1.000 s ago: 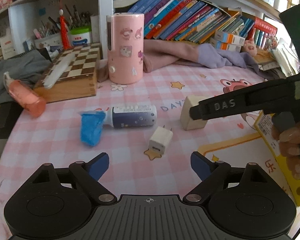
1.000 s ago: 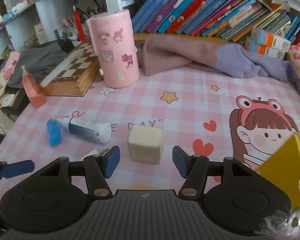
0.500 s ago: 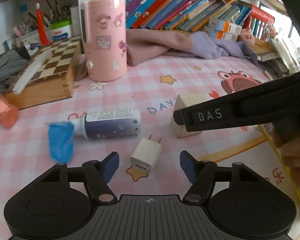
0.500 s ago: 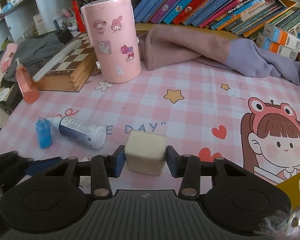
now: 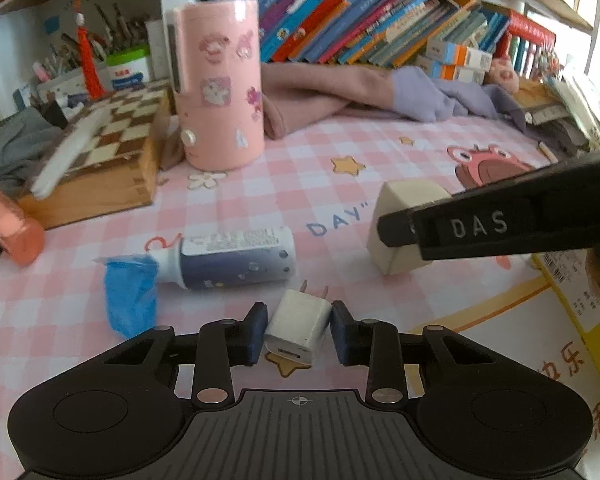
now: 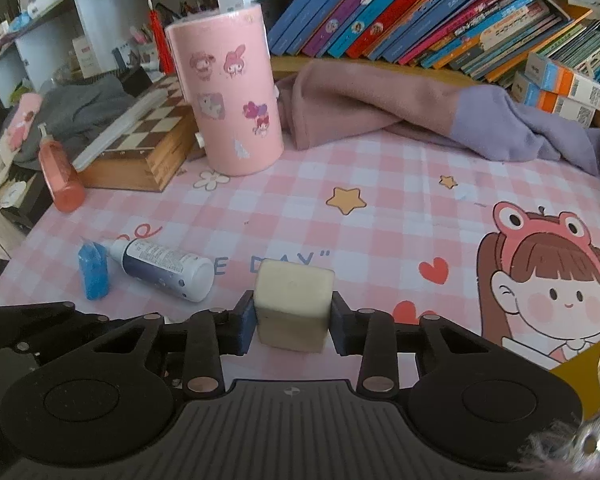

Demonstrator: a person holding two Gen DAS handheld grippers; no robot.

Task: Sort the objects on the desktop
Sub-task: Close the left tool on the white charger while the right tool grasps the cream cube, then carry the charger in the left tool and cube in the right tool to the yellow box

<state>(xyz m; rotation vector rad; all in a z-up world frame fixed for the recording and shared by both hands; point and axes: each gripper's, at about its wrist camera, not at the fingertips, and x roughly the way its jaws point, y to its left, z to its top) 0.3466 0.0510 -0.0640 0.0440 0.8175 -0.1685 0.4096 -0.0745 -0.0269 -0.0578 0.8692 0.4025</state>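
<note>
Charger plug (image 5: 298, 326) sits between your left gripper's (image 5: 298, 333) blue pads, prongs pointing away; the jaws are closing and both pads touch its sides. Just ahead and left lies a dark-labelled bottle (image 5: 236, 258) on its side with a blue cap (image 5: 130, 300) beside it. Your right gripper (image 6: 292, 322) is closing too, pads pressed on a cream block (image 6: 293, 304). Beyond both stand a pink canister (image 6: 228, 104) and a chessboard box (image 6: 140, 140) on the pink checked mat (image 6: 379, 216).
</note>
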